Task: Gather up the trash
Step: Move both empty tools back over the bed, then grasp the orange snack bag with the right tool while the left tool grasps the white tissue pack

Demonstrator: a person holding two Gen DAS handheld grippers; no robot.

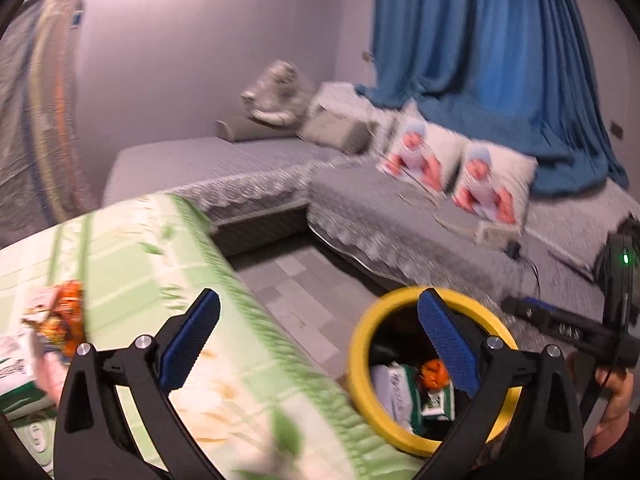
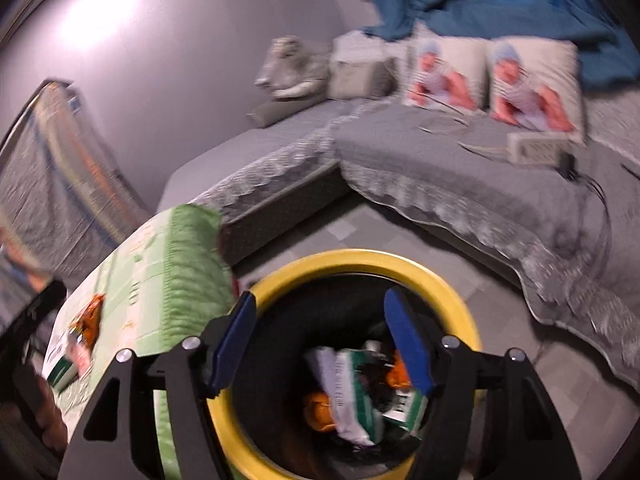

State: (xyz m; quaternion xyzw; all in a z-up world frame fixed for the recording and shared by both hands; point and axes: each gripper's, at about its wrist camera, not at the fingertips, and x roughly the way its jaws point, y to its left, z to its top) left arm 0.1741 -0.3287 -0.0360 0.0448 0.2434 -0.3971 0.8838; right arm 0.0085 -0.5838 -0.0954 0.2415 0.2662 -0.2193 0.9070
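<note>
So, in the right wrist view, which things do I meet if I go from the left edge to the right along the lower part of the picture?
Orange wrapper on the green tablecloth → yellow-rimmed bin holding green-and-white packets → grey sofa cover.

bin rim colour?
Yellow. The bin rim rings a dark interior; right wrist view shows it best.

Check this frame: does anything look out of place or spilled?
Nothing spilled. Orange and green-white wrappers remain on the green floral tablecloth, uncollected; similar wrappers already sit inside the yellow-rimmed bin.
</note>
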